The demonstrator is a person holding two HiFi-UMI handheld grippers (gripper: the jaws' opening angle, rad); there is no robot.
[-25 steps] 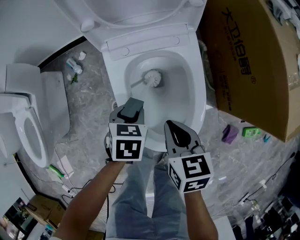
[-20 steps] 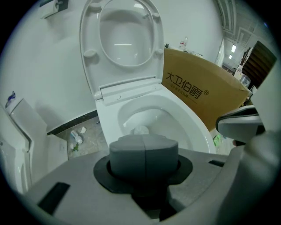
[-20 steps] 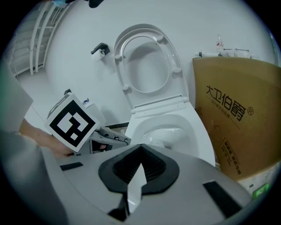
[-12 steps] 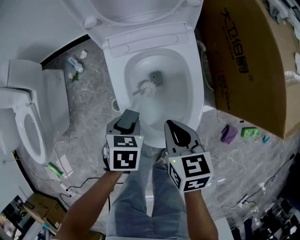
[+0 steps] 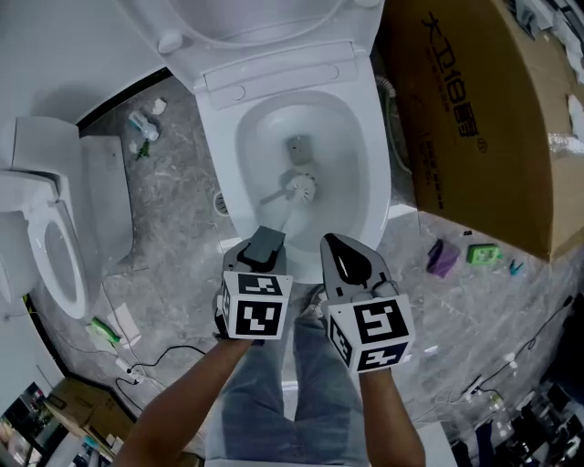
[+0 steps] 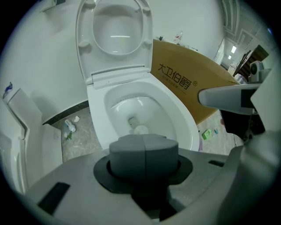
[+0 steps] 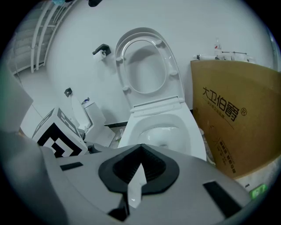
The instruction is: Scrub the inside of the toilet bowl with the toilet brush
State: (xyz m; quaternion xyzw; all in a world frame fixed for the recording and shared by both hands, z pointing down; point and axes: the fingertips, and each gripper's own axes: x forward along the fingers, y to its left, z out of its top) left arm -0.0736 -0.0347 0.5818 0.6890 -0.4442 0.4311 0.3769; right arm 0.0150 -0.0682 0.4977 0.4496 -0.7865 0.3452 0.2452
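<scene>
The white toilet bowl (image 5: 370, 196) stands open with its seat and lid (image 5: 246, 23) raised. Inside it the white brush head (image 5: 299, 187) rests low on the near side of the basin, below the drain hole (image 5: 297, 146). Its pale handle (image 5: 272, 198) slants back to my left gripper (image 5: 263, 244), which is shut on the grey handle end (image 6: 144, 154). In the left gripper view the brush head (image 6: 140, 129) shows just beyond that grey end. My right gripper (image 5: 348, 262) hovers beside the left one over the bowl's front rim, shut with nothing in it; its view looks at the bowl (image 7: 158, 127).
A big cardboard box (image 5: 484, 119) stands close on the toilet's right. A second toilet (image 5: 46, 255) sits at the left. Litter (image 5: 144, 128), a purple thing (image 5: 444, 258), a green thing (image 5: 484, 254) and cables (image 5: 155, 356) lie on the grey floor. The person's legs (image 5: 265, 401) are below the grippers.
The brush head has slid from the far side of the basin toward the near side. My left gripper moved right and back with it. The right gripper has stayed put.
</scene>
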